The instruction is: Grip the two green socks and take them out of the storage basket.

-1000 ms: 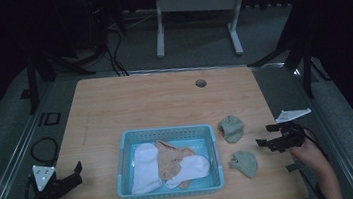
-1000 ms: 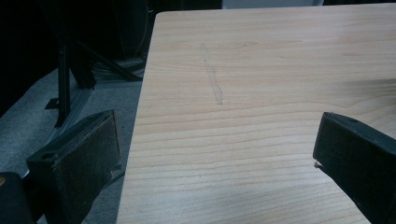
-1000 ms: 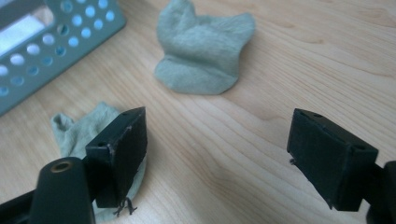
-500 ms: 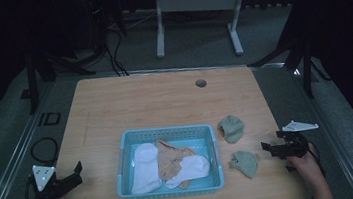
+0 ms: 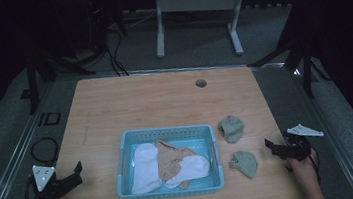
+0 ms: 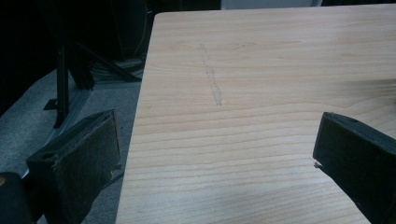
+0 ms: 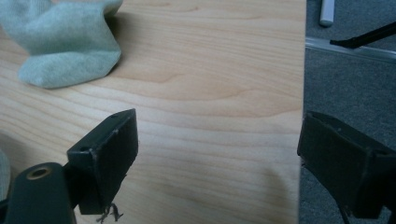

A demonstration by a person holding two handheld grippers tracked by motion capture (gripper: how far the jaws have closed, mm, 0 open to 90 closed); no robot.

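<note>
A blue basket (image 5: 122,172) stands at the table's near middle. It holds two white socks (image 5: 144,166) and a tan sock (image 5: 172,159). Two green socks lie on the wood to its right, one farther (image 5: 231,127) and one nearer (image 5: 244,163). My right gripper (image 5: 271,147) sits low at the table's right edge, right of the nearer green sock. Its jaws have just been opening and stand open (image 7: 217,149) with nothing between them. A green sock (image 7: 70,42) lies ahead to their left. My left gripper (image 5: 76,172) rests open at the near left corner (image 6: 215,154), over bare wood.
The wooden table (image 5: 164,101) has a round cable hole (image 5: 201,83) near its far edge. A faint scratch (image 6: 212,81) marks the wood ahead of the left jaws. Stands and cables sit on the grey floor around the table, and a table frame (image 5: 194,7) stands behind.
My right hand has sunk and drawn back toward the table's near right edge, away from the green socks. The left hand has stayed put.
</note>
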